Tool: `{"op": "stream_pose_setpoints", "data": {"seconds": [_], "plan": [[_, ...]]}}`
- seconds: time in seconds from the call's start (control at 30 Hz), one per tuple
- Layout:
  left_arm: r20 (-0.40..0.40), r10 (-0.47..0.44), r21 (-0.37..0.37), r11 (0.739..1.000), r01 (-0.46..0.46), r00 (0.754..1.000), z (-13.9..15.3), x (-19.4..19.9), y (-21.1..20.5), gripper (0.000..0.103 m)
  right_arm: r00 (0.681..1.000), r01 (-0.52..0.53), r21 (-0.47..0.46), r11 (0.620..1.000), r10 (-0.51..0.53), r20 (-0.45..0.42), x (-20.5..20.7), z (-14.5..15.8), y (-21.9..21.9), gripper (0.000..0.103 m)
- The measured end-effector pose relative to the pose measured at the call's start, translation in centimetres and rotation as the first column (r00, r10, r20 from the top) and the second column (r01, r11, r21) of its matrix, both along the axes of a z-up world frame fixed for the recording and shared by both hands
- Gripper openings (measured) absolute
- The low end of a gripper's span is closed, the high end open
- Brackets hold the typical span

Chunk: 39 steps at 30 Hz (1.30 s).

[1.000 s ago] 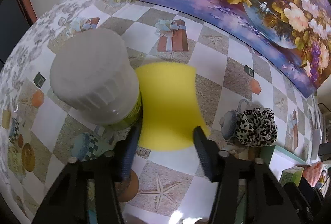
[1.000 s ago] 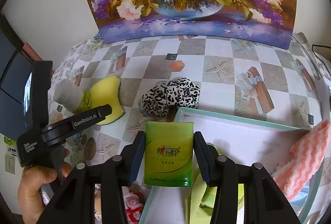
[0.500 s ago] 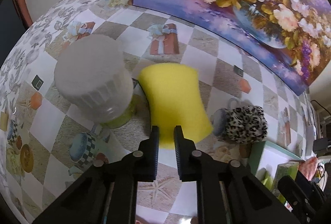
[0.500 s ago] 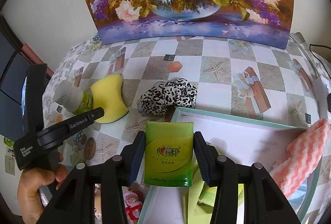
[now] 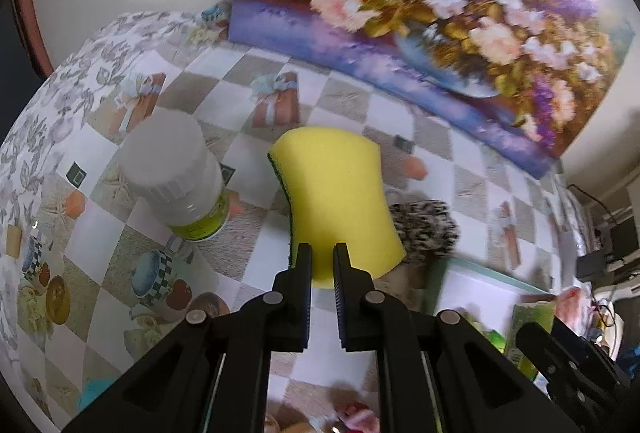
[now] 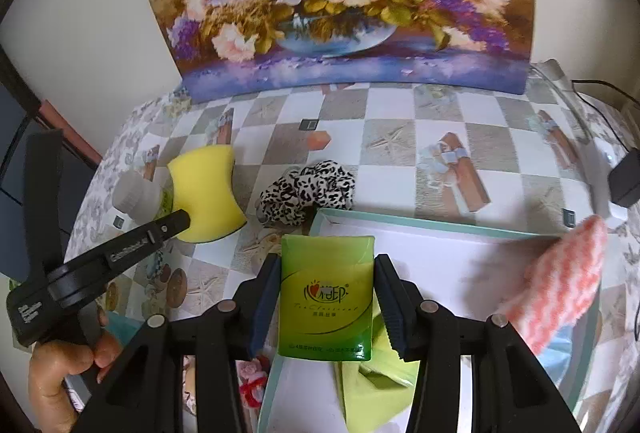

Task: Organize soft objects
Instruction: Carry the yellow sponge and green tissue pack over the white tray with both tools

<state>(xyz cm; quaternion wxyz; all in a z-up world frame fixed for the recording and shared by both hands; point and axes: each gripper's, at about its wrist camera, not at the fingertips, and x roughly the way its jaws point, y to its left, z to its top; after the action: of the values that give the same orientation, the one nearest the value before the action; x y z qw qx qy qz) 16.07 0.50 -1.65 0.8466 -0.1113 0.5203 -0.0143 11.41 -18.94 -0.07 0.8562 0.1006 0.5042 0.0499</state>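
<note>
Left gripper [image 5: 322,257] has its jaws pinched nearly together on the near edge of the yellow sponge [image 5: 340,193], and they are closing tighter at this moment. In the right wrist view the sponge [image 6: 206,193] sticks out beyond the fingertips, lifted clear of the bench [image 5: 352,105] and tilted, so its dark green underside shows along one edge. A white-capped bottle [image 5: 172,169] stands on the bench just beside the sponge, toward the bench's left edge. A leopard-print scrunchie [image 6: 308,191] lies on the bench on the other side of the sponge, near the far left corner of a shallow box [image 6: 440,225] with a teal rim.

Right gripper [image 6: 326,297] stands about half open with a green tissue pack [image 6: 326,293] between its two fingers; the pads sit against the pack's long sides, and the pack is held over the left end of the box. Inside the box, below the pack, lies a crumpled lime-green cloth [image 6: 372,385]. A pink-and-white striped cloth [image 6: 560,277] hangs over the box's right side. A person's hand [image 6: 60,373] grips the handle of the left gripper at the bench's near left corner. A flower painting [image 6: 340,1] leans against the wall along the far edge of the bench.
</note>
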Motion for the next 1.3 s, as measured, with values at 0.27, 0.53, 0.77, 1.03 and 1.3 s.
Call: {"op": "stream_pose_setpoints", "data": {"seconds": [0.27, 0.53, 0.77, 1.03, 1.3], "plan": [[0.122, -0.081, 0.037, 0.996, 0.077, 0.989, 5.8, -2.7, -2.6, 0.01, 0.997, 0.062, -0.027, 0.998, -0.061, 0.044, -2.5, 3.1, -2.3, 0.05], [0.17, -0.192, 0.034, 0.981, 0.189, 0.966, 8.4, -5.3, -6.5, 0.011, 0.987, 0.147, -0.064, 0.987, -0.143, 0.075, -5.2, 5.1, -5.8, 0.05], [0.133, -0.297, 0.032, 0.955, 0.296, 0.945, 7.3, -6.4, -10.6, 0.011, 0.964, 0.265, -0.122, 0.956, -0.26, 0.054, -6.6, 5.6, -10.8, 0.05], [0.054, -0.364, 0.033, 0.931, 0.362, 0.93, 4.3, -6.6, -13.6, 0.011, 0.92, 0.378, -0.177, 0.909, -0.391, -0.043, -7.7, 3.0, -16.3, 0.05], [-0.071, -0.362, 0.05, 0.929, 0.366, 0.93, -0.2, -6.1, -14.6, 0.011, 0.892, 0.369, -0.19, 0.91, -0.404, -0.204, -7.4, -2.8, -17.7, 0.05]]}}
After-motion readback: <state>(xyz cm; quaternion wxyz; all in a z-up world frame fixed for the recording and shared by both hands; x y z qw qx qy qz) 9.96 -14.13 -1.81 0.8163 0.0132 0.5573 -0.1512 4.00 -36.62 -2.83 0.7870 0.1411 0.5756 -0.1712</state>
